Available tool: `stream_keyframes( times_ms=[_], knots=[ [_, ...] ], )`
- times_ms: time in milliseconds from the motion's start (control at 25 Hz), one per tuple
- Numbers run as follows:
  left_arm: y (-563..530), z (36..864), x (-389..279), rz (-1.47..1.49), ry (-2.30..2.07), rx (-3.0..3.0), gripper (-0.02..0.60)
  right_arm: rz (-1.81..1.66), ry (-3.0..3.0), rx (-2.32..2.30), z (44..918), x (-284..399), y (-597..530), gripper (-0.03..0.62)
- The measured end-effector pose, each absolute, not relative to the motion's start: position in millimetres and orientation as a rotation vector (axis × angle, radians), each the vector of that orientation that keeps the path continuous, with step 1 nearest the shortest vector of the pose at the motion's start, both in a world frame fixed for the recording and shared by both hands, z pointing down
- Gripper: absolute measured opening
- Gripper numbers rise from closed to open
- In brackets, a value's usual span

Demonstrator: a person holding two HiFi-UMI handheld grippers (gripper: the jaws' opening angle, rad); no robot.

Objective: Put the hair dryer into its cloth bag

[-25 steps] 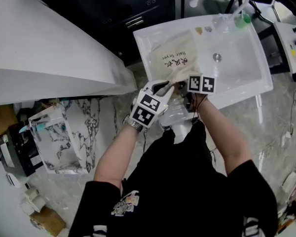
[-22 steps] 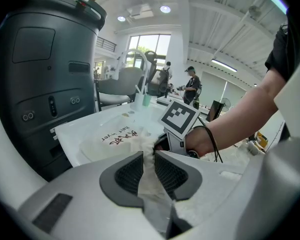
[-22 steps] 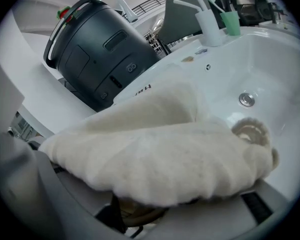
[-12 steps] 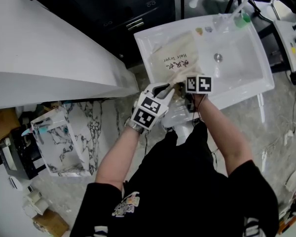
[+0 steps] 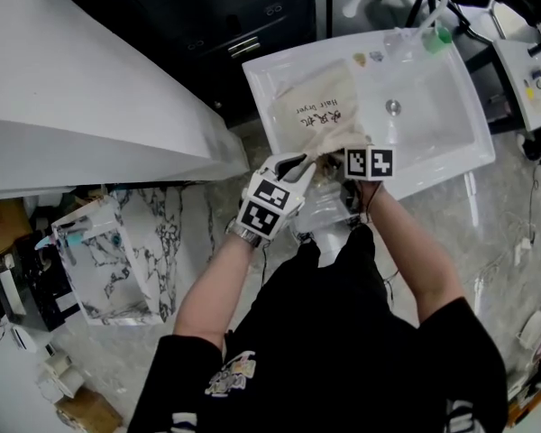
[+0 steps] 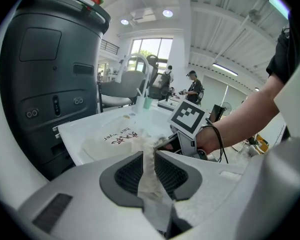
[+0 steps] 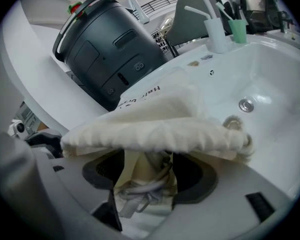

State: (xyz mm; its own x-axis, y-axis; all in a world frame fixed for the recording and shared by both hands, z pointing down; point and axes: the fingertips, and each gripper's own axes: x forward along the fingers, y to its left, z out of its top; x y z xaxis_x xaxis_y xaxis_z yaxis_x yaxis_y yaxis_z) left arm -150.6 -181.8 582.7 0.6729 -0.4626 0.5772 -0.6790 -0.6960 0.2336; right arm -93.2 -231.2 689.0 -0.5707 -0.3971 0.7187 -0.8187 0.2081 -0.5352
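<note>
- The step in hand looks like working the mouth of the cloth bag (image 5: pixel 317 106) open so the hair dryer can go in. The loading does not look finished.
- The bag lies in the white sink (image 5: pixel 433 147), printed side up. Its mouth end is drawn up to the near edge, where both tools meet.
- The left tongs (image 6: pixel 149 156) are clamped on a thin strip of the bag's edge, which stands up between the dark pads.
- The right tongs (image 7: pixel 146 171) stand wide apart and have just been opening. A fold of cream cloth and loops of grey cord (image 7: pixel 140 188) sit between them, and the pads do not pinch either.
- The hair dryer's body cannot be made out for certain. Whether the grey cord is its cable or the bag's drawstring, I cannot tell.
- The next move probably needs the left hold kept firm while the right tongs take a fresh bite, either on the opposite lip of the mouth or on the load itself. The loose cord should be kept out of the pinch.
- The bag is soft, matte, cream woven cloth that creases easily. Its gathered rim (image 7: pixel 155 134) is puckered into a thick ruffled roll, so it should bunch rather than hold open unaided.
- The sink is glossy, hard and smooth, rectangular with rounded corners and a small metal drain (image 7: pixel 246 104). Cloth should slide on it readily.
- The pads are ribbed dark rubber set in pale grey plastic shells.
</note>
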Motion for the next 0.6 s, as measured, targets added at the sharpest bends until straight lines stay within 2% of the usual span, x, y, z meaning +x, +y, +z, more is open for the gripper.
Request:
stream_keyframes(
  times_ms=[320, 600],
  knots=[
    [-183, 561, -159, 0.591, -0.941, 2.462, 0.074, 1.286, -2.158, 1.124, 650, -79, -205, 0.304],
    [-177, 523, -165, 0.513, -1.041, 2.489, 0.075, 1.061, -2.404, 1.081, 567, -62, -194, 0.295]
  ],
)
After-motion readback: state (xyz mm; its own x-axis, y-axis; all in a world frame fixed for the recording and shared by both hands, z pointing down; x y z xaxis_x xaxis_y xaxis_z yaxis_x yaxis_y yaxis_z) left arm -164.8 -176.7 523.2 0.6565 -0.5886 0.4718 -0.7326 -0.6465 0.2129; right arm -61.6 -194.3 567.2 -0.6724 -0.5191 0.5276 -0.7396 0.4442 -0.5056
